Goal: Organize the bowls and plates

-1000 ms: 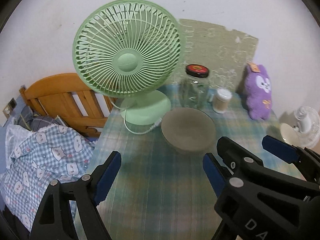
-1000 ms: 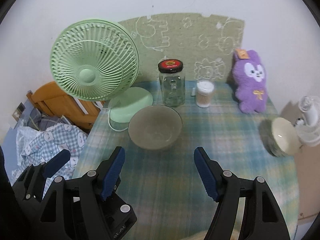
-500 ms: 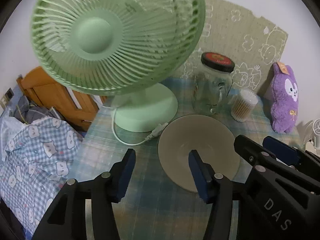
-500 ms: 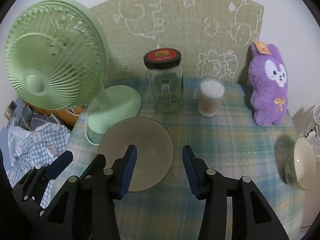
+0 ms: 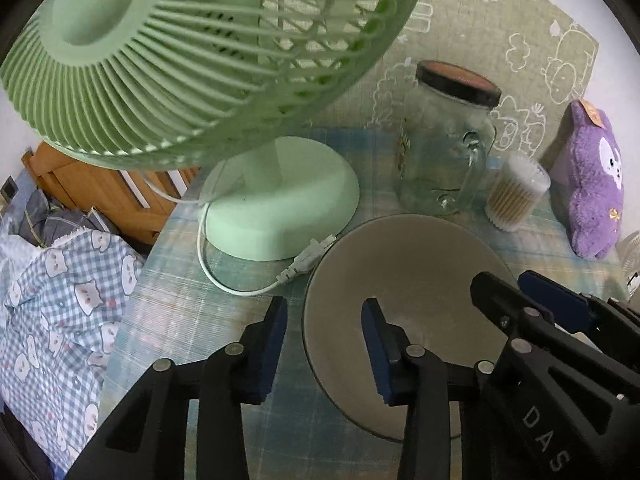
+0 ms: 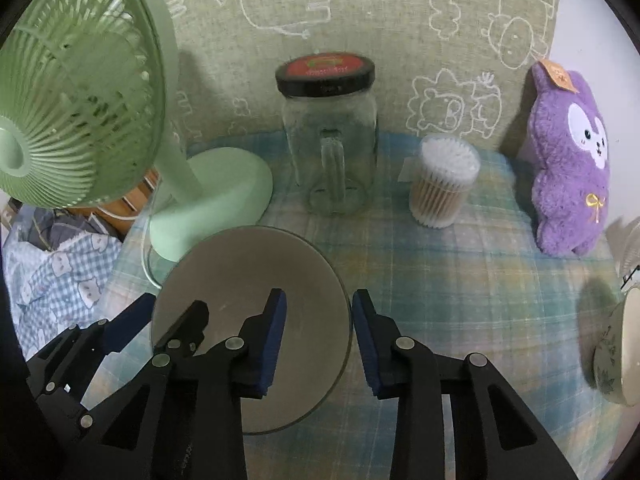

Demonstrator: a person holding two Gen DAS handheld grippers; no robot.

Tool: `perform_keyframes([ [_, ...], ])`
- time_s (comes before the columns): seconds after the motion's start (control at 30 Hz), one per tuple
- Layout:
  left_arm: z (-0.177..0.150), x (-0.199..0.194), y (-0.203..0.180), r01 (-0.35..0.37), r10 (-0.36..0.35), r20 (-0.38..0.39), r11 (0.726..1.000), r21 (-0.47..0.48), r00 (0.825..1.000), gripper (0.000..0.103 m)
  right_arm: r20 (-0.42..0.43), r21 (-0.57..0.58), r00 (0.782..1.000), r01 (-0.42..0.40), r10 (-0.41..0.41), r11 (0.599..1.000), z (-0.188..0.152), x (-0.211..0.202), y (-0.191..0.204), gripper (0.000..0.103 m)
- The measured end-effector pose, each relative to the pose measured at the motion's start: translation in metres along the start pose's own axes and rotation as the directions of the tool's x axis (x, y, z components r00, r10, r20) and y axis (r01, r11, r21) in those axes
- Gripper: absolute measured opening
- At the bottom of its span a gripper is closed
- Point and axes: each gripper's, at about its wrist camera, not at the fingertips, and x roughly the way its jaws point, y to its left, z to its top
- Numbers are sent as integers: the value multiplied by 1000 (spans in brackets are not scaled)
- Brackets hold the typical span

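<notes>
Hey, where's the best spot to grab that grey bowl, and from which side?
Grip the grey bowl by its thin rim, one finger inside and one outside. Come from the near edge on its left and right sides, as the left gripper and right gripper straddle it; the fan base crowds the far side.

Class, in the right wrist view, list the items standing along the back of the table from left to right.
green fan → glass jar → tub of cotton swabs → purple plush toy
</notes>
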Motion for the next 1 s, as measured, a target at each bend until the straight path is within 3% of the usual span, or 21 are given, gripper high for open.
perform_keyframes([
  [0.3, -3, 9, -6, -22, 23, -23, 999, 23, 999, 24, -17, 21, 1000, 11, -11, 1000, -4, 14, -7, 20],
  [0.7, -2, 14, -8, -53, 54, -30, 998, 44, 998, 20, -31, 21, 999, 36, -36, 999, -2, 17, -6, 16],
  [1.0, -4, -9, -12, -52, 52, -16, 997, 50, 998, 19, -27, 44, 999, 27, -26, 999, -5, -2, -12, 15],
])
